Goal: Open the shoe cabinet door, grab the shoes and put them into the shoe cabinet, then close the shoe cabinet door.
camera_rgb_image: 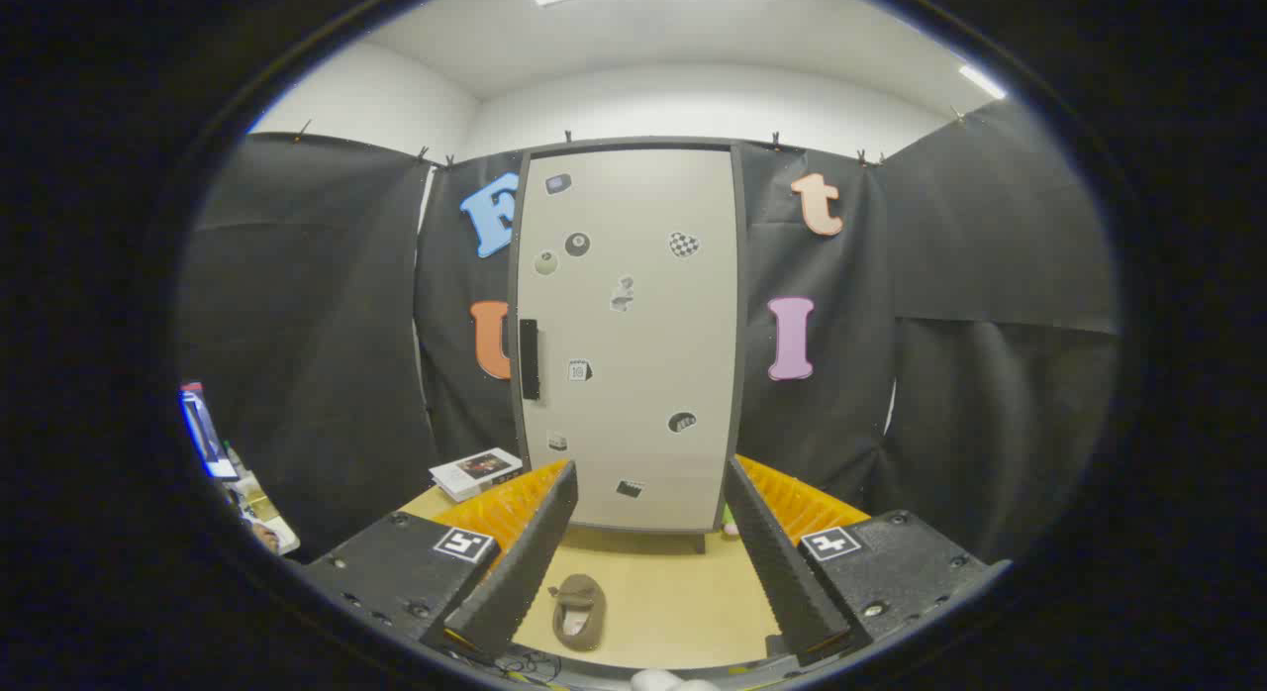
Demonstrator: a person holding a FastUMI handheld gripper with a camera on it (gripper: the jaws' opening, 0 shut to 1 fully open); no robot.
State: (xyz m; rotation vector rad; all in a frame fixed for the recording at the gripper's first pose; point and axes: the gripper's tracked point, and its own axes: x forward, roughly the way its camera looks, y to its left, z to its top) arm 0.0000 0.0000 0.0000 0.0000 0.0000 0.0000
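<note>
Black cloth walls frame the shut shoe cabinet door [633,335] at the bench's [673,602] far edge, so I hold my gripper [648,542] empty, fingers apart, facing its handle [529,359], the brown slipper [578,610] waiting between my fingers near the bench's front edge.

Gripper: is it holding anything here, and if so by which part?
Nothing is held. The gripper is open, fingers spread apart; the brown shoe lies on the floor between them, untouched, before the shut cabinet door.
</note>
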